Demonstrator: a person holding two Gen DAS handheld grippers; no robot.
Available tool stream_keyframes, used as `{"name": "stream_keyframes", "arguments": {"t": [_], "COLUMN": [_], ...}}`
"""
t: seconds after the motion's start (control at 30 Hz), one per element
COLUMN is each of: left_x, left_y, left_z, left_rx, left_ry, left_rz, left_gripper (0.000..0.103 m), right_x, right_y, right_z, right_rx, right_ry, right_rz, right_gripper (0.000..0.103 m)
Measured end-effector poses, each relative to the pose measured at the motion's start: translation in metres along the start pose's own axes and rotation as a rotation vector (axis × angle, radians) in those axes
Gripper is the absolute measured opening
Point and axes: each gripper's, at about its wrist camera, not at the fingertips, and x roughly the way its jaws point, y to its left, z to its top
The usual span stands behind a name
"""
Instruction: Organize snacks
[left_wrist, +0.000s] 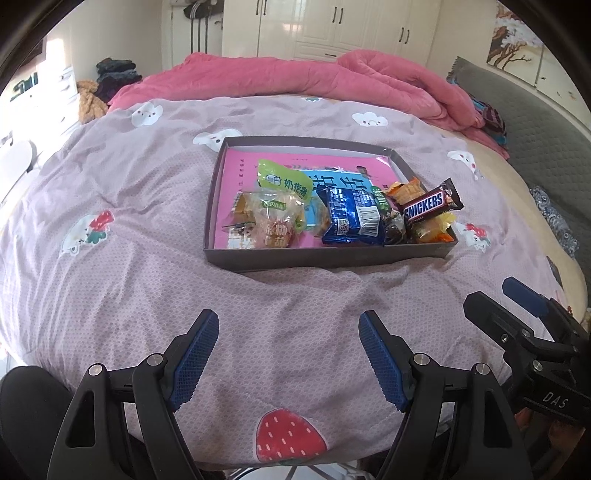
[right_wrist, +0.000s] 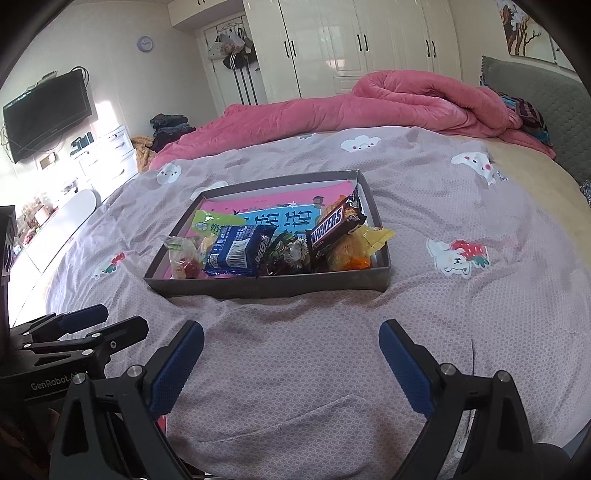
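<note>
The snacks all sit inside a flat grey box (left_wrist: 236, 258) that rests on the bed, out in front of both tongs. Going left to right along the near side of the box, there is a green bag (left_wrist: 282, 181), then a clear bag of yellow treats (left_wrist: 269, 221), then a blue packet (left_wrist: 351, 218), then a dark shiny wrapper (left_wrist: 393, 229), then a brown chocolate bar (left_wrist: 430, 203) lying on top of some orange and yellow packets (left_wrist: 428, 230). No snack is left out on the bed cover, so the job looks nearly done or all done, though the snacks are crowded into the near part of the box and could be lined up better. The left tongs (left_wrist: 288, 354) are spread wide with nothing between them, low over the cover and well back from the box. The right tongs (right_wrist: 291, 365) are spread wide and empty too, just beside the left ones. The bed has a soft purple cover (left_wrist: 147, 280) with clouds and strawberries on it. Behind the box lies a rumpled pink blanket (left_wrist: 295, 77). Far back stand white cupboards (right_wrist: 354, 40), and a dark TV (right_wrist: 48, 110) hangs on the left wall.
</note>
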Motion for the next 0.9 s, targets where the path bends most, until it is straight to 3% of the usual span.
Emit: {"name": "stream_keyframes", "arguments": {"t": [0.9], "left_x": [-0.006], "left_y": [0.001], "left_z": [-0.001], "left_rx": [0.007], "left_ry": [-0.002], "left_rz": [0.007], "left_gripper": [0.079], "right_x": [-0.005], "right_y": [-0.012], "right_z": [0.000], "right_rx": [0.059], "right_ry": [-0.008], "right_rz": [0.001], "right_gripper": [0.096]}}
